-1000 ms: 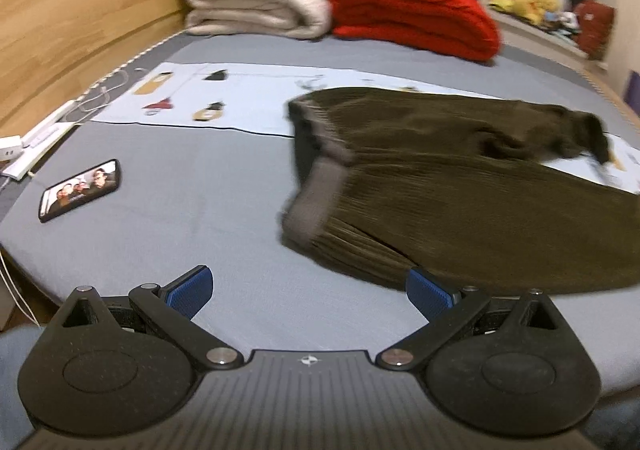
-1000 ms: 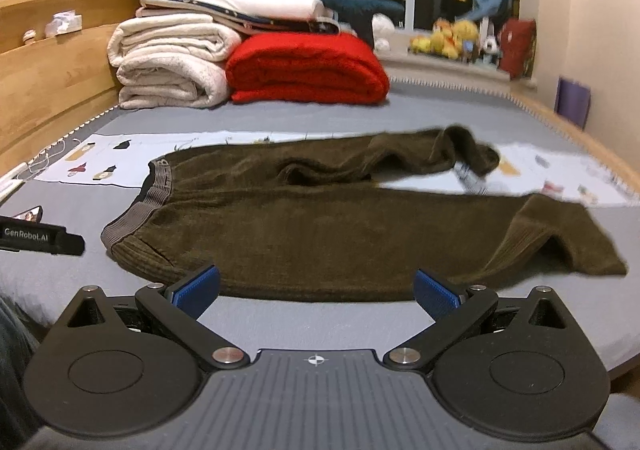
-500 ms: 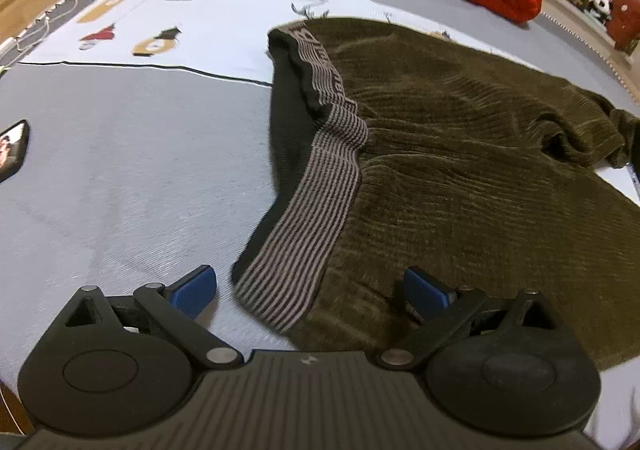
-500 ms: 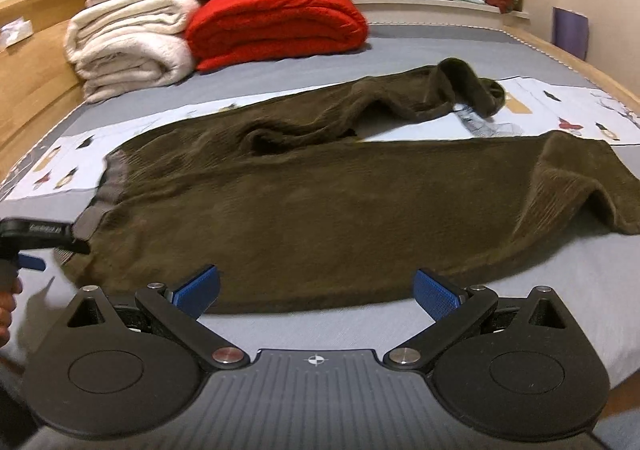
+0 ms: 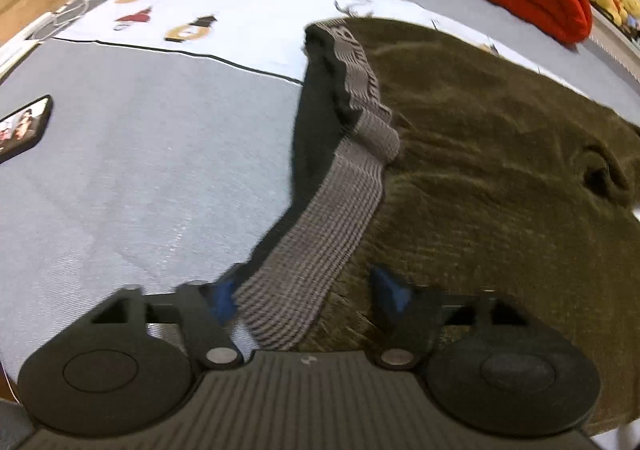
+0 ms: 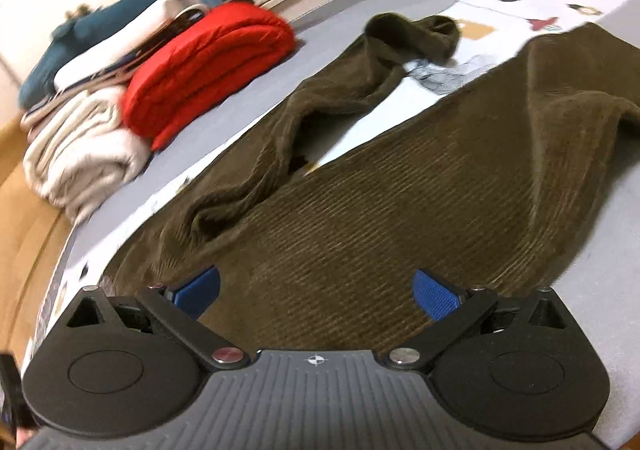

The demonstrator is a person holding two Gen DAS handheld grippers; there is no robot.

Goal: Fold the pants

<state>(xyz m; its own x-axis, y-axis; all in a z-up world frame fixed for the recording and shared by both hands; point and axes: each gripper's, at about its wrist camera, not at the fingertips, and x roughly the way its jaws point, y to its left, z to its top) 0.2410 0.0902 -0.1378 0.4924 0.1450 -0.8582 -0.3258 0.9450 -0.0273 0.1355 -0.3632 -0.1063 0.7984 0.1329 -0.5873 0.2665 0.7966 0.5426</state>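
Left gripper (image 5: 306, 296) jaws apart, straddling waistband (image 5: 320, 234); right gripper (image 6: 316, 292) jaws apart over pants (image 6: 400, 209) leg, running ahead-right.

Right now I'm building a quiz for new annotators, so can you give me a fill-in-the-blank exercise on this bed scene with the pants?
1. The olive-brown corduroy pants have a striped waistband coloured ____.
2. The left tongs are open around the pants' ____.
3. The folded quilted blanket beside the cream blanket is coloured ____.
4. The black phone lies on the grey bedsheet with its screen facing ____.

Missing words: grey; waistband; red; up
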